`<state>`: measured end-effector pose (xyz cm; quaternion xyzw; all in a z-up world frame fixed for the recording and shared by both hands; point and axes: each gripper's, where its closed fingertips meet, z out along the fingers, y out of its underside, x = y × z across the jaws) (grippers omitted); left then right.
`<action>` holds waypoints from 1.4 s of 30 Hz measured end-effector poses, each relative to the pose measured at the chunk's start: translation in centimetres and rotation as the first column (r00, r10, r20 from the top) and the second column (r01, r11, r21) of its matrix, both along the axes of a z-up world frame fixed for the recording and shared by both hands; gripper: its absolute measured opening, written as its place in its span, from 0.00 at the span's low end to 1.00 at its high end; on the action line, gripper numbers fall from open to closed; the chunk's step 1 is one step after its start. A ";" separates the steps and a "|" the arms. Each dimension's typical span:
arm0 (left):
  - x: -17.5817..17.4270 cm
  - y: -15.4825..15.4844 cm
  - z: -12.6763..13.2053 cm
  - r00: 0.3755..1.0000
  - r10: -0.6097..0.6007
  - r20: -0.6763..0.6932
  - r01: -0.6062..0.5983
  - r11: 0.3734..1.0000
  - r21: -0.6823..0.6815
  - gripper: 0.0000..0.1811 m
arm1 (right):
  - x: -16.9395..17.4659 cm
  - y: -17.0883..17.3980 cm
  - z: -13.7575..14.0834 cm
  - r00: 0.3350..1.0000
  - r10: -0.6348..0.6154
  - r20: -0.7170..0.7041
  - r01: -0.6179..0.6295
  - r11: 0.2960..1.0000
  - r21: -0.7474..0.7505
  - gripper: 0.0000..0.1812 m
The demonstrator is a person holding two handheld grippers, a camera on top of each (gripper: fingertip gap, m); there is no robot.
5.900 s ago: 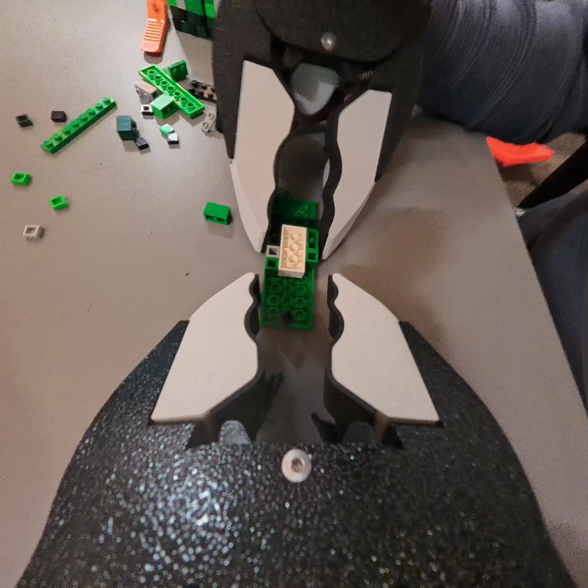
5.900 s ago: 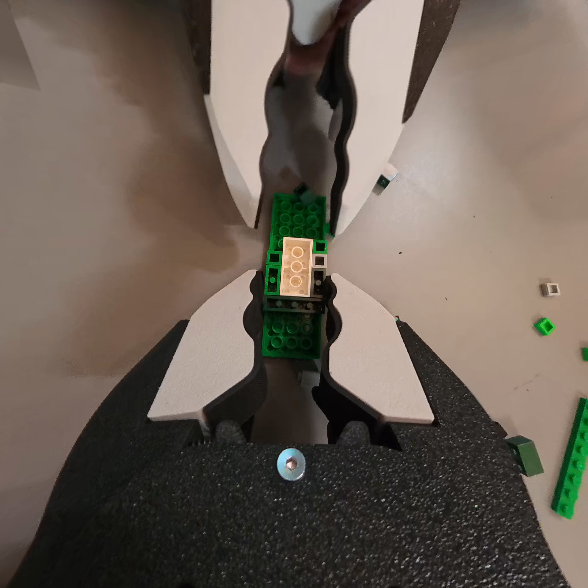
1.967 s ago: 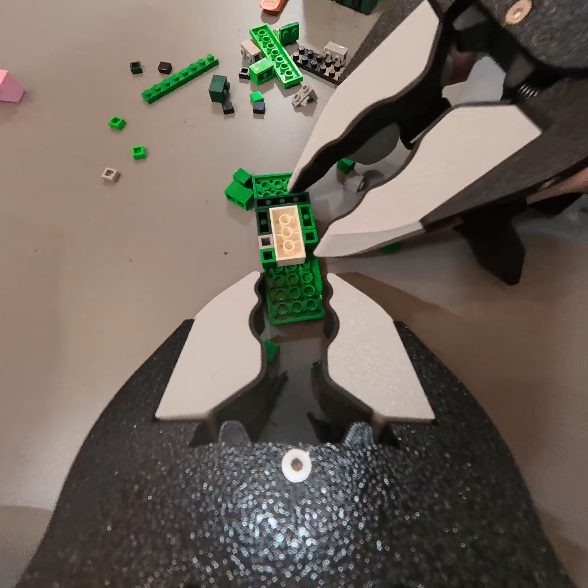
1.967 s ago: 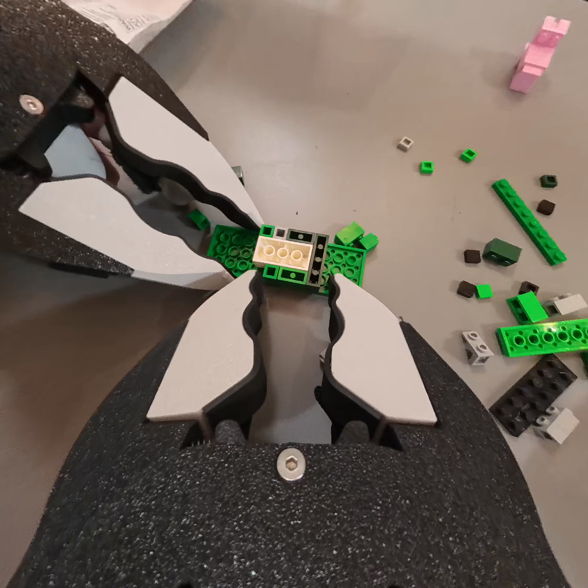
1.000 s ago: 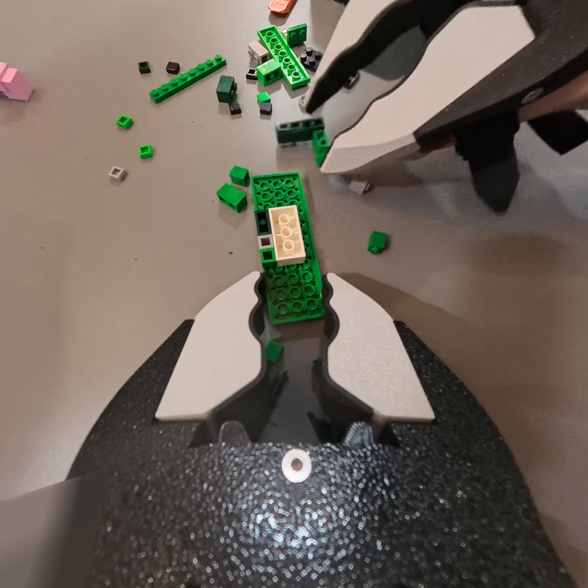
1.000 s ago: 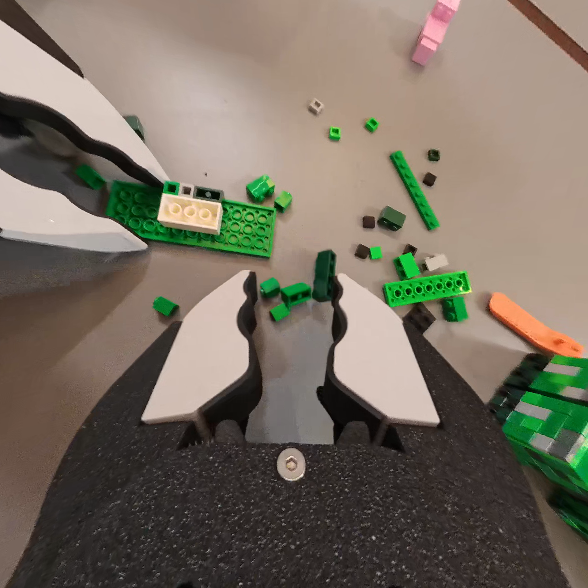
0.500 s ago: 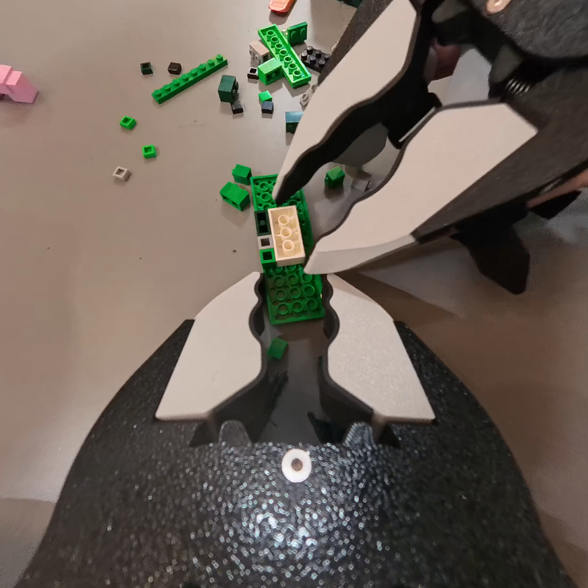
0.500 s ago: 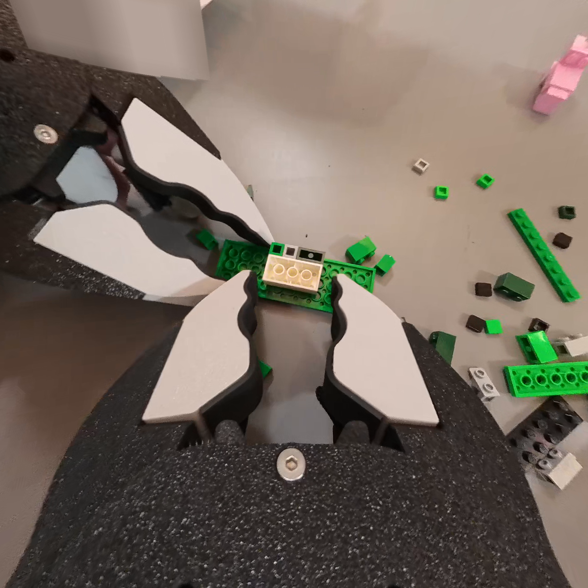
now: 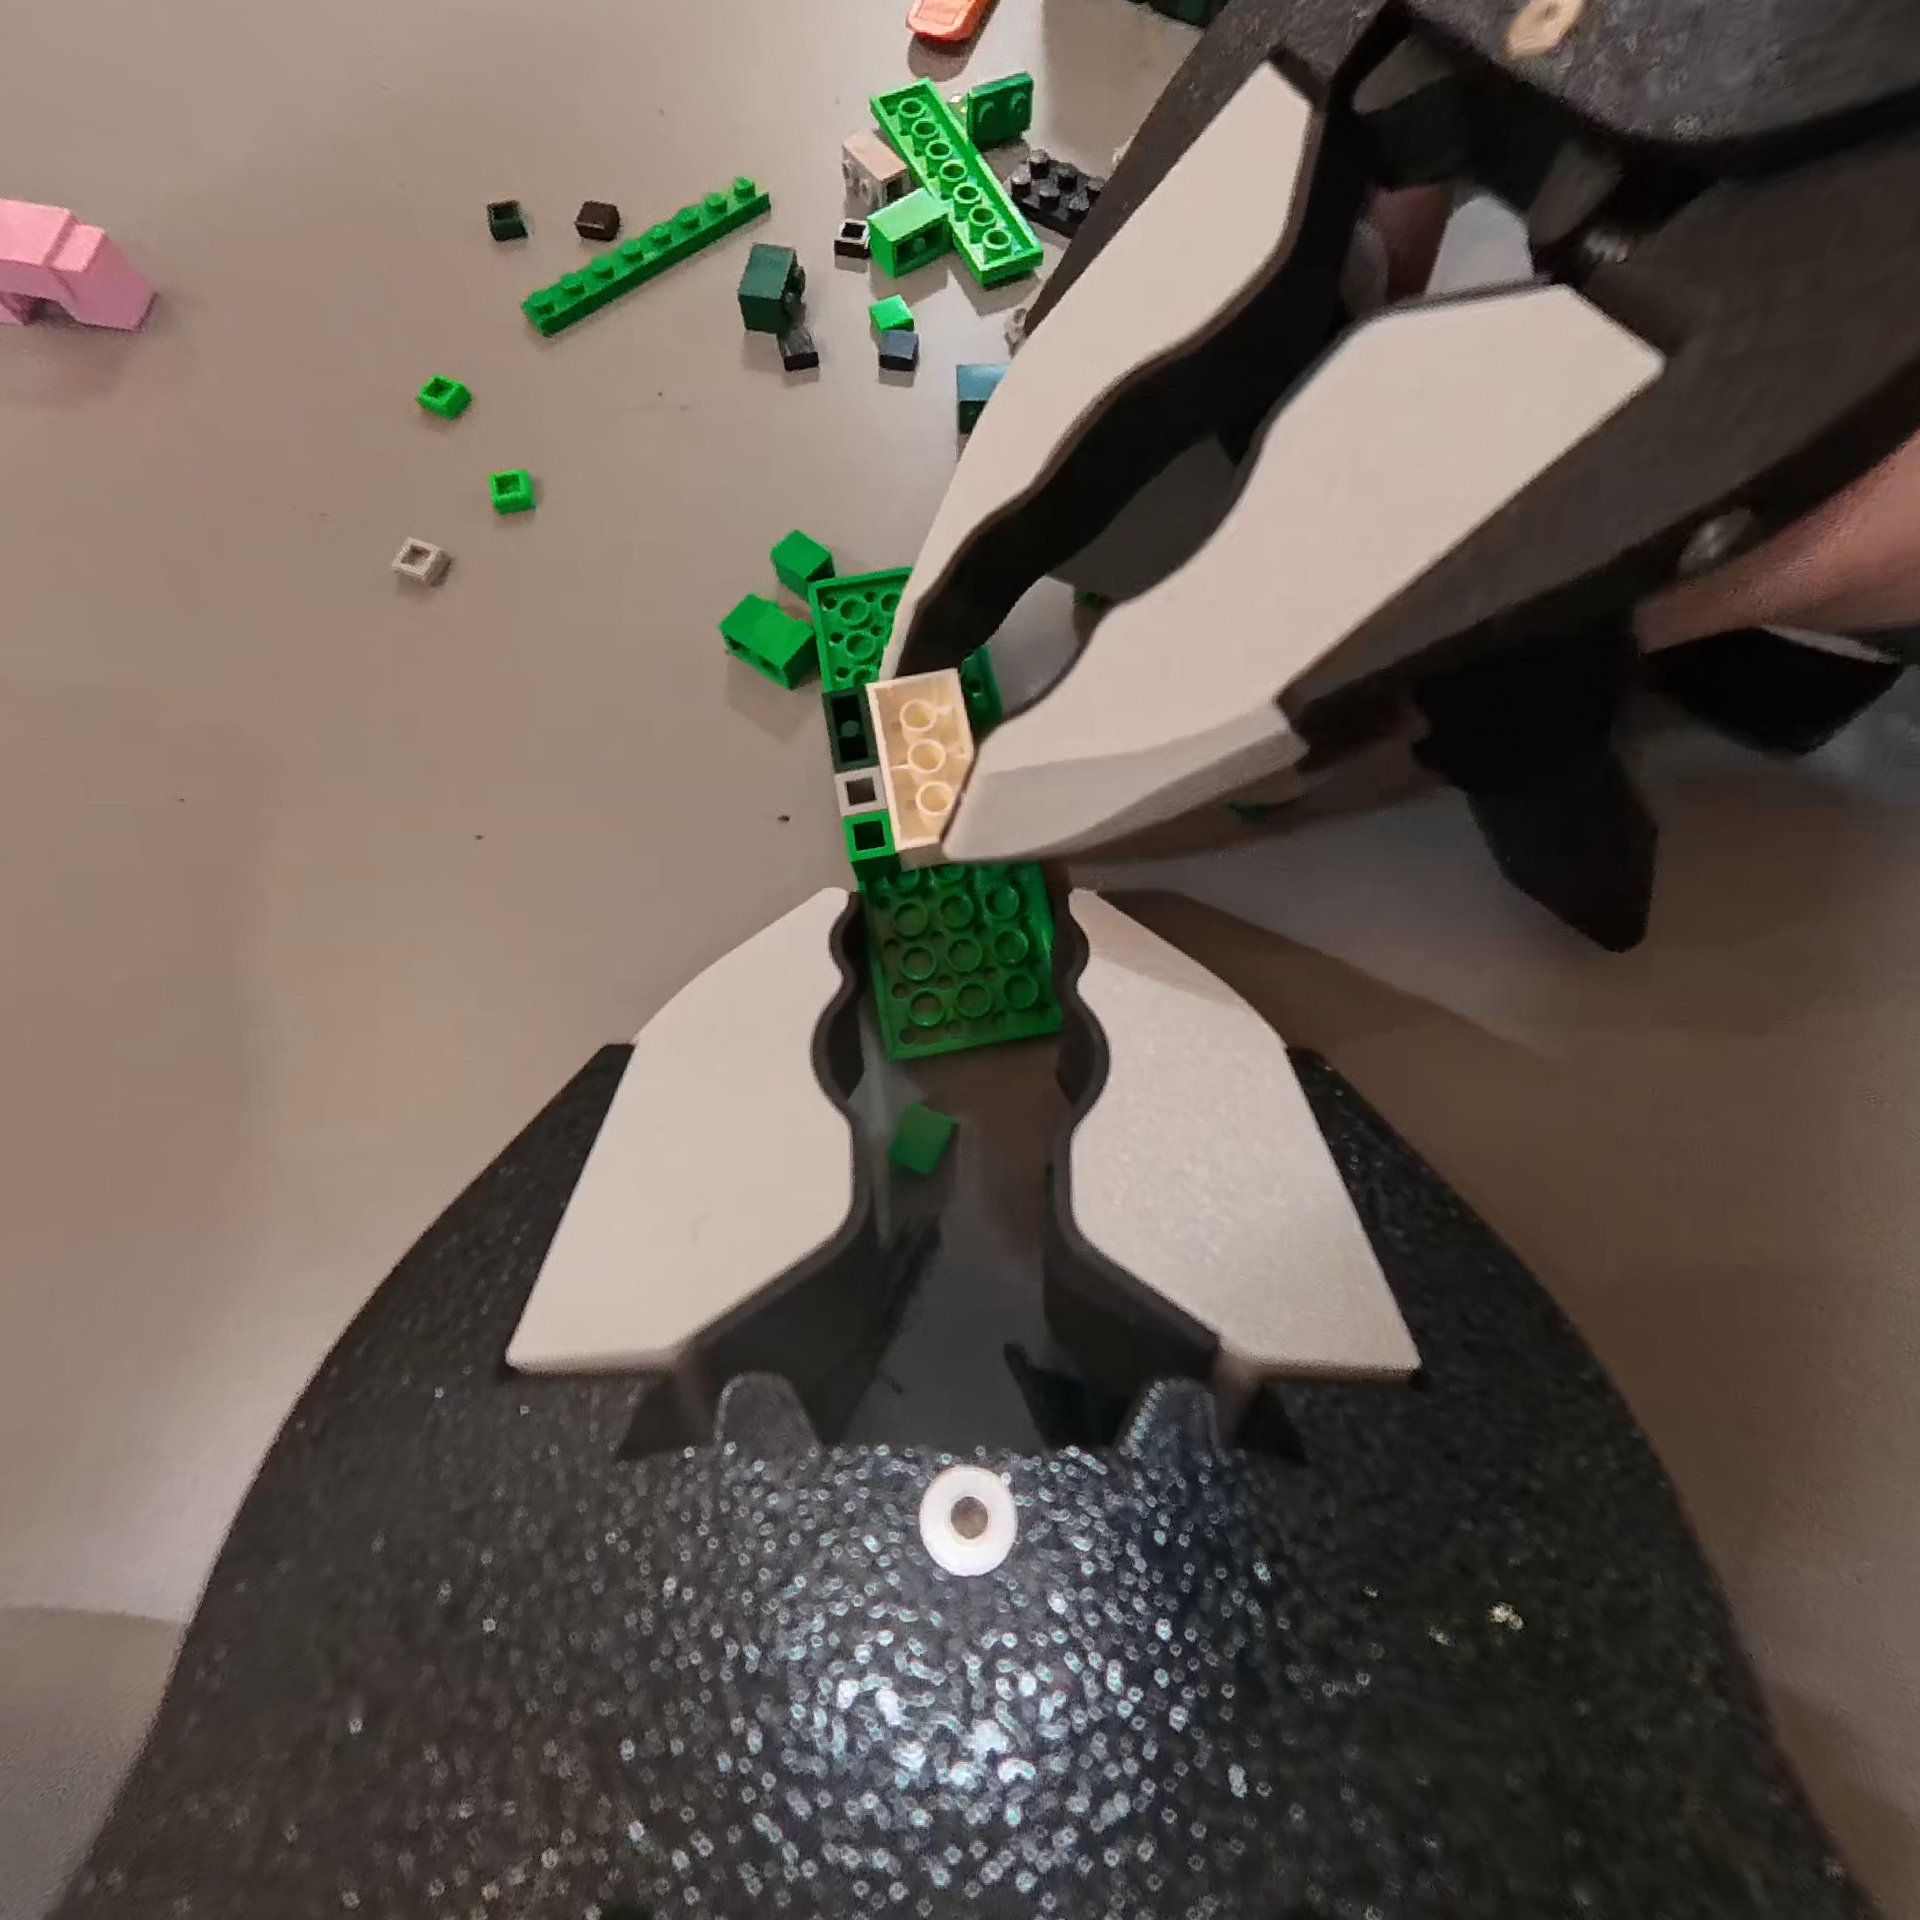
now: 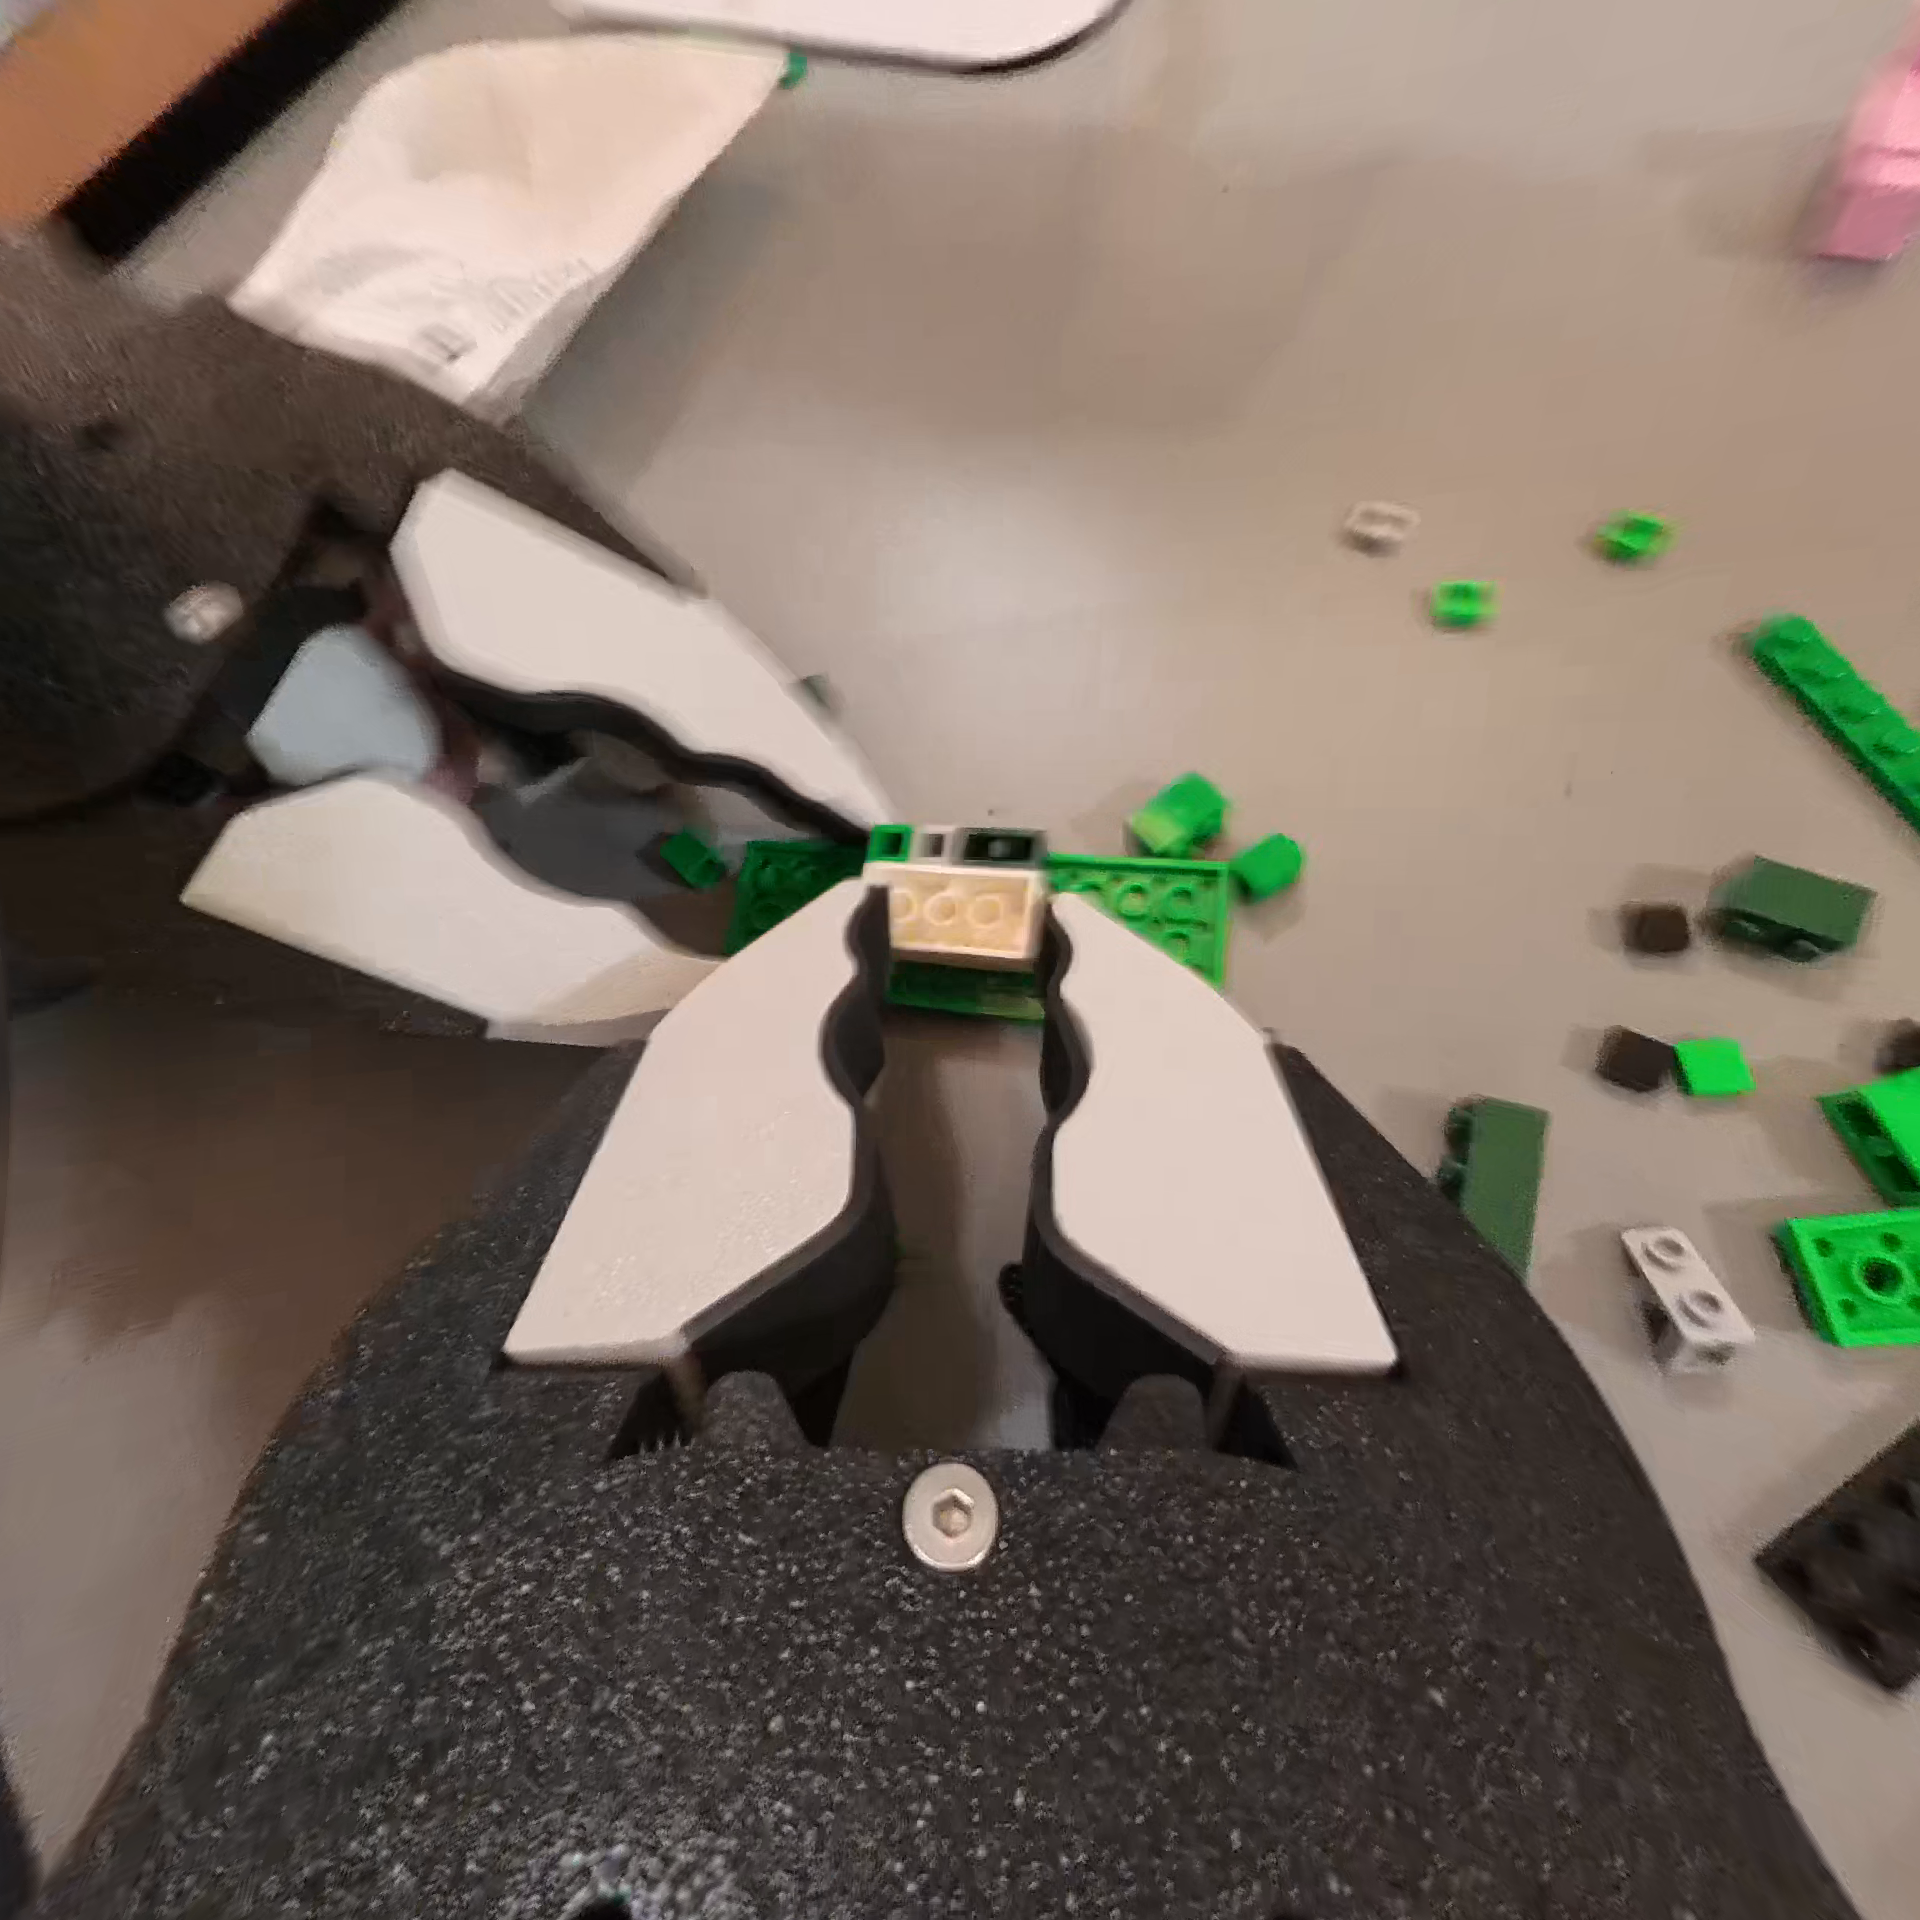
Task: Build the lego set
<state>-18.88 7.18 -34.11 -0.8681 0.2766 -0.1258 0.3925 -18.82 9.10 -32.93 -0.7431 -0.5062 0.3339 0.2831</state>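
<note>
A long green plate [image 9: 966, 966] lies on the grey table with a cream 2x3 brick [image 9: 920, 758] on its middle and a row of small dark green, grey and green pieces [image 9: 860, 769] beside the brick. My left gripper [image 9: 958, 904] is shut on the plate's near end. My right gripper [image 10: 964, 914] is shut on the cream brick [image 10: 966, 920], one fingertip at each short end. In the left wrist view the right gripper [image 9: 925, 756] reaches in from the upper right. In the right wrist view the left gripper [image 10: 790, 883] holds the plate [image 10: 1153, 904] from the left.
Loose pieces lie beyond the plate: a thin green strip [image 9: 644, 255], a green beam [image 9: 956, 187], a pink piece [image 9: 68, 286], small green and grey tiles. A dark green brick [image 10: 1792, 909], a black plate [image 10: 1860, 1558] and a white paper bag [image 10: 499, 218] also show. Left and right tips are no more than a few centimetres apart. The pink piece [image 9: 68, 286] is about 20 cm from both grippers' fingertips.
My right gripper came back from the loose pieces to the plate and closed its fingers on the cream brick. My left gripper kept hold of the plate.
</note>
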 end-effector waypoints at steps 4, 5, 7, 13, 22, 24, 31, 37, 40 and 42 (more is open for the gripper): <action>-0.1 0.0 0.0 1.000 -0.003 0.003 0.003 1.000 -0.002 0.19 | 0.4 1.1 0.4 0.996 -0.027 -0.087 0.014 0.988 -0.153 0.01; -0.1 0.0 0.0 1.000 -0.003 0.002 0.003 1.000 -0.002 0.19 | 0.4 0.9 0.5 0.996 -0.007 -0.084 -0.007 0.987 -0.159 0.06; -0.1 0.0 0.0 1.000 -0.003 0.001 0.003 1.000 -0.001 0.19 | 0.3 0.6 0.4 0.999 0.014 -0.040 -0.018 0.995 -0.095 0.21; -0.1 0.0 0.0 1.000 0.001 -0.012 -0.001 1.000 0.010 0.19 | -0.2 0.2 -0.5 0.983 0.024 0.181 -0.044 0.993 0.111 0.24; -0.1 0.0 0.0 1.000 0.007 -0.028 -0.006 1.000 0.023 0.19 | -0.3 0.2 -0.8 0.918 0.047 0.394 -0.094 0.990 0.101 0.24; -0.2 0.0 0.0 1.000 0.008 -0.022 -0.007 1.000 0.017 0.19 | -0.3 0.2 -0.8 0.913 0.055 0.403 -0.101 0.990 0.094 0.24; -0.2 0.1 0.0 1.000 0.015 -0.021 -0.014 1.000 0.015 0.19 | -0.5 0.1 -0.8 0.930 0.103 0.352 -0.134 0.989 0.064 0.19; -0.4 0.2 0.0 1.000 0.024 -0.012 -0.024 1.000 0.009 0.19 | -0.7 0.1 -0.2 0.978 0.106 0.181 -0.083 0.988 -0.130 0.18; -0.4 0.2 0.0 1.000 0.026 -0.008 -0.026 1.000 0.006 0.19 | -0.7 0.1 0.1 0.990 0.097 0.103 -0.071 0.970 -0.234 0.18; -0.4 0.2 0.0 1.000 0.026 -0.007 -0.026 1.000 0.006 0.19 | -0.7 0.1 0.2 0.993 0.094 0.077 -0.071 0.964 -0.255 0.18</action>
